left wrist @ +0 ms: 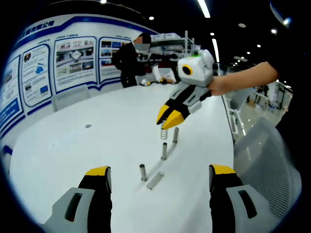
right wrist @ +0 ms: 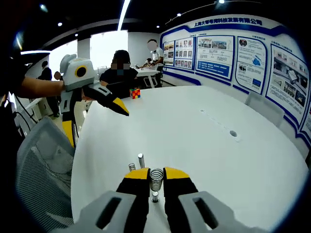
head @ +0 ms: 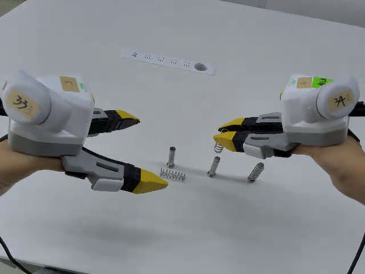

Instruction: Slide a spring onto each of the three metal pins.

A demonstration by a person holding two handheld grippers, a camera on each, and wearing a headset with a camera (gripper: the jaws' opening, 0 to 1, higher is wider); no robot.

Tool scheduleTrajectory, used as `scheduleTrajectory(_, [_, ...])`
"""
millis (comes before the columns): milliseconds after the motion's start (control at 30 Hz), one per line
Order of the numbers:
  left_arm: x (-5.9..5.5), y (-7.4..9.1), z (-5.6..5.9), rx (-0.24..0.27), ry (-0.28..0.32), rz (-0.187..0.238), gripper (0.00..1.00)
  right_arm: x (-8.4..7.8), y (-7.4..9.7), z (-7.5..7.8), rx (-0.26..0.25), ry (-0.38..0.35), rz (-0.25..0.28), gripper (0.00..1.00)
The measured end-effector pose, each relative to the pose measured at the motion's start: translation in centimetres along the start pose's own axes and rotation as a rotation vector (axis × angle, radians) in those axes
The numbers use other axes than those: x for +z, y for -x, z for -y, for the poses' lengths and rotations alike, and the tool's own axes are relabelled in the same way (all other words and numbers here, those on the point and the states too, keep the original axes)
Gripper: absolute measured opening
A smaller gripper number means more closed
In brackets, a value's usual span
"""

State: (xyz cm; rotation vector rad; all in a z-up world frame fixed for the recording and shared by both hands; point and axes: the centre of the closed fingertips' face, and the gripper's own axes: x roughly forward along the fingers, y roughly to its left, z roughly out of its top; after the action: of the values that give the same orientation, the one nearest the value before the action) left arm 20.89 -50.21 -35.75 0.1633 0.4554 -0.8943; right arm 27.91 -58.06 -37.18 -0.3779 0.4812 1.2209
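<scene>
My right gripper (head: pixel 218 133) is shut on a small spring (head: pixel 218 147), which hangs just above the middle metal pin (head: pixel 214 166). In the right gripper view the spring (right wrist: pixel 156 179) sits between the yellow tips over that pin (right wrist: pixel 155 196). A second pin (head: pixel 171 156) stands upright to the left, with a loose spring (head: pixel 173 174) lying flat beside it. Further right, a third pin (head: pixel 255 172) leans with a spring around it. My left gripper (head: pixel 149 151) hovers open left of the pins, holding nothing; its jaws stand wide apart in the left gripper view (left wrist: pixel 159 170).
A white power strip (head: pixel 168 61) is set into the white table (head: pixel 182 240) at the back. A mesh chair (left wrist: pixel 267 165) stands at the table's edge. A colour cube (right wrist: pixel 135 92) sits on the far end, and people stand beyond it.
</scene>
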Motion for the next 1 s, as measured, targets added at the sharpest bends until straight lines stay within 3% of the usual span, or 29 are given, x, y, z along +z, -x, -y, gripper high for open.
scheduleTrajectory(200, [-0.6,0.2,-0.2,0.006,0.014,-0.015,0.87,-0.9,-0.1,0.3,-0.003,-0.035,-0.012,0.11])
scheduleTrajectory(367, [-0.2,0.4,-0.4,0.008,0.061,0.02,0.87,-1.2,-0.4,0.2,0.007,-0.051,-0.018,0.11])
scheduleTrajectory(1000, [-0.5,0.8,-0.6,0.017,0.074,0.017,0.85,-4.0,-2.3,0.0,-0.015,-0.056,-0.073,0.11])
